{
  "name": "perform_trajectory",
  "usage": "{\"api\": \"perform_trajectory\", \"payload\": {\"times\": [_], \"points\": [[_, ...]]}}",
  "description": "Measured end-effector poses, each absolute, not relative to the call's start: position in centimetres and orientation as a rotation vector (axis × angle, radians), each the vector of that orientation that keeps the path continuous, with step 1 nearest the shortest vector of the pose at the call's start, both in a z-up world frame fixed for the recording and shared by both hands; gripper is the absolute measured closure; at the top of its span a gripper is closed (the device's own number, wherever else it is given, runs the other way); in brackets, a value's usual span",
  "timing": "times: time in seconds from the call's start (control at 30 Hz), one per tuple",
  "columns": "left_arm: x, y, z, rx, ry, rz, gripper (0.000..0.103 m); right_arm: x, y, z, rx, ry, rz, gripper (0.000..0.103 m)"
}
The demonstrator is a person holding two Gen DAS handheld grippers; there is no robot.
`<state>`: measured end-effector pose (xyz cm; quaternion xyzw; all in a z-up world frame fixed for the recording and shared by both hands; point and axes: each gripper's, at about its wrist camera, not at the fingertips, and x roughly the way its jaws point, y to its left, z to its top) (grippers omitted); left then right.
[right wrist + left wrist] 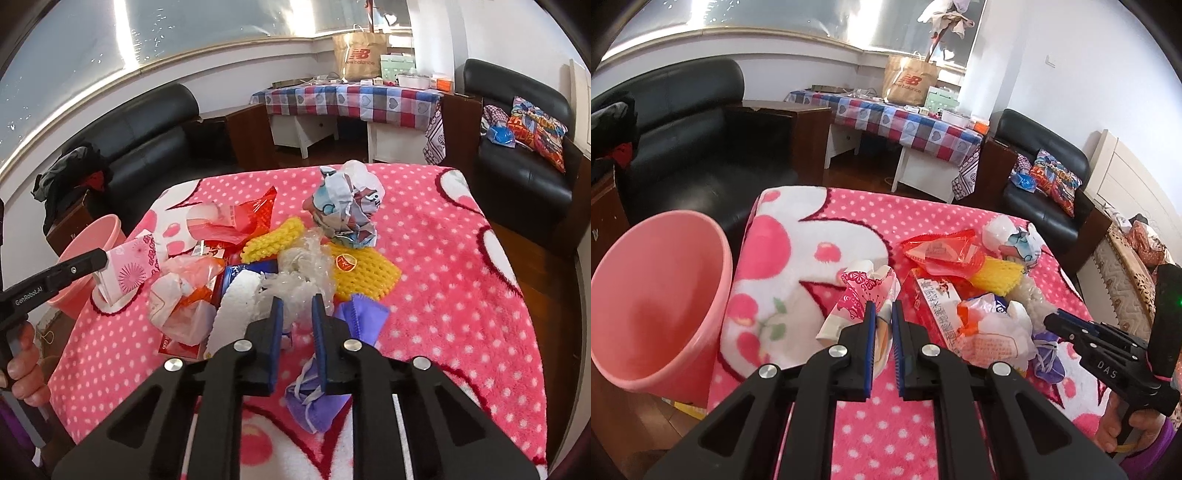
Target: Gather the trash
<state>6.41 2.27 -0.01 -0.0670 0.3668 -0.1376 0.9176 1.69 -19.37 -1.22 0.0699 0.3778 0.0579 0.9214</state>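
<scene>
A pile of trash lies on the pink dotted blanket [879, 435]: a red wrapper [942, 251], yellow foam netting [354, 273], crumpled clear plastic [306, 266], a crumpled printed paper ball [347, 206], a purple mask [317, 398]. My left gripper [882, 306] is shut on a pink-and-white patterned paper carton [864, 291], also seen in the right wrist view [127, 269], held just above the blanket's left side. My right gripper [297, 302] is narrowly open over the clear plastic and mask. A pink bin [653, 295] stands left of the table.
Black sofas [683, 140] stand behind and to the right. A checkered-cloth table [905, 122] with a paper bag [910, 79] is at the back. The bin also shows in the right wrist view [92, 240] beyond the table's left edge.
</scene>
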Motion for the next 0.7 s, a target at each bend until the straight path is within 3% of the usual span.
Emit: {"api": "perform_trajectory", "payload": {"times": [0.5,0.57,0.63,0.7], "points": [[6.0,2.0,-1.4,-0.137,0.806,-0.288,0.094,0.2,-19.3,0.6,0.141,0.716,0.135,0.091],[5.9,2.0,-1.6,-0.137,0.813,-0.293,0.089,0.2,-19.4,0.6,0.142,0.717,0.135,0.091],[5.6,1.9,-1.4,-0.123,0.807,-0.292,0.074,0.2,-19.5,0.5,0.147,0.716,0.137,0.091],[5.4,1.8,-1.2,-0.103,0.794,-0.282,0.069,0.1,-19.4,0.5,0.149,0.714,0.141,0.091]]}}
